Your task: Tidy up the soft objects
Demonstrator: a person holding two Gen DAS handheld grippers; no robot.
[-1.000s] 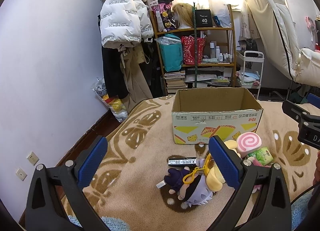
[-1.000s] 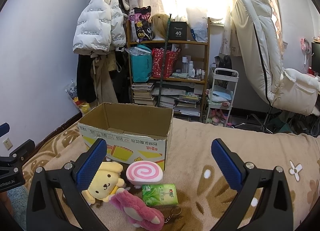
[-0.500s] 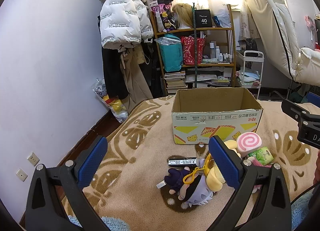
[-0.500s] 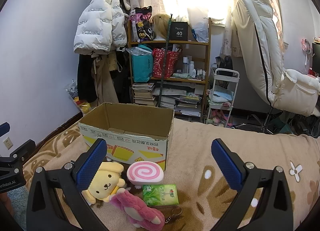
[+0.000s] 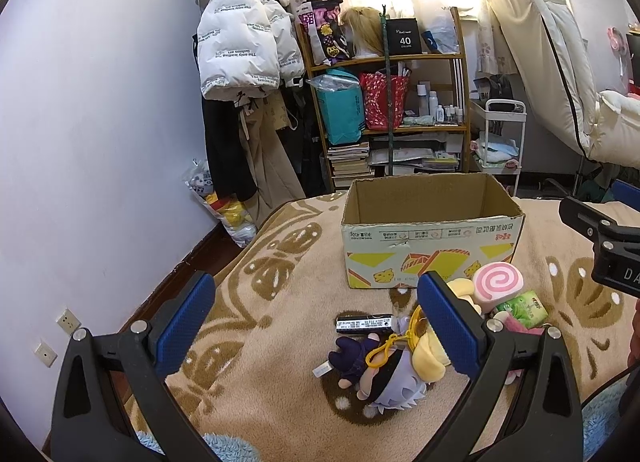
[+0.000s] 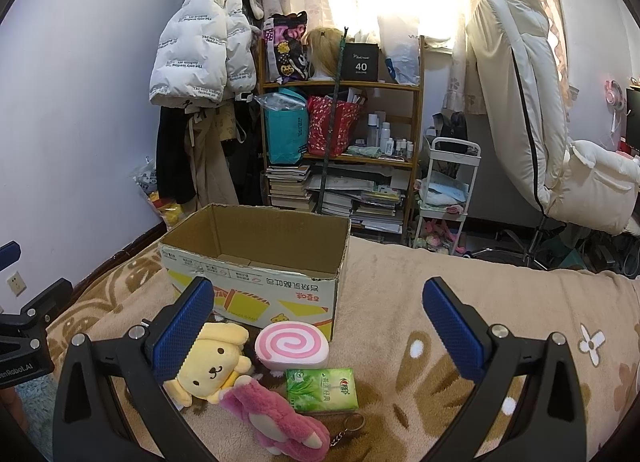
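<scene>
The soft things all lie in a cluster on the beige, brown-patterned plush blanket (image 6: 460, 294), outside the open brown cardboard box (image 6: 256, 258) with yellow printed sides, so by my reading the sorting has not started. In the right wrist view the yellow plush dog (image 6: 212, 370) sits at 7 o'clock, the pink furry plush toy (image 6: 276, 418) with a keychain lies touching it at 6 o'clock, and the pink-swirl roll-shaped cushion (image 6: 292, 350) rests just in front of the box wall. The green tissue packet (image 6: 322, 388) lies just beside the cushion.

The left wrist view adds a purple-haired character doll (image 5: 376, 374) in dark clothes at 5 o'clock, with a black tube (image 5: 366, 324) just beyond it.

What shows of the box's inside holds nothing. Every toy is left to move, probably into the box.

The left gripper (image 5: 316, 326) and the right gripper (image 6: 316, 326) hover above the blanket, fingers spread wide and grasping nothing.
</scene>
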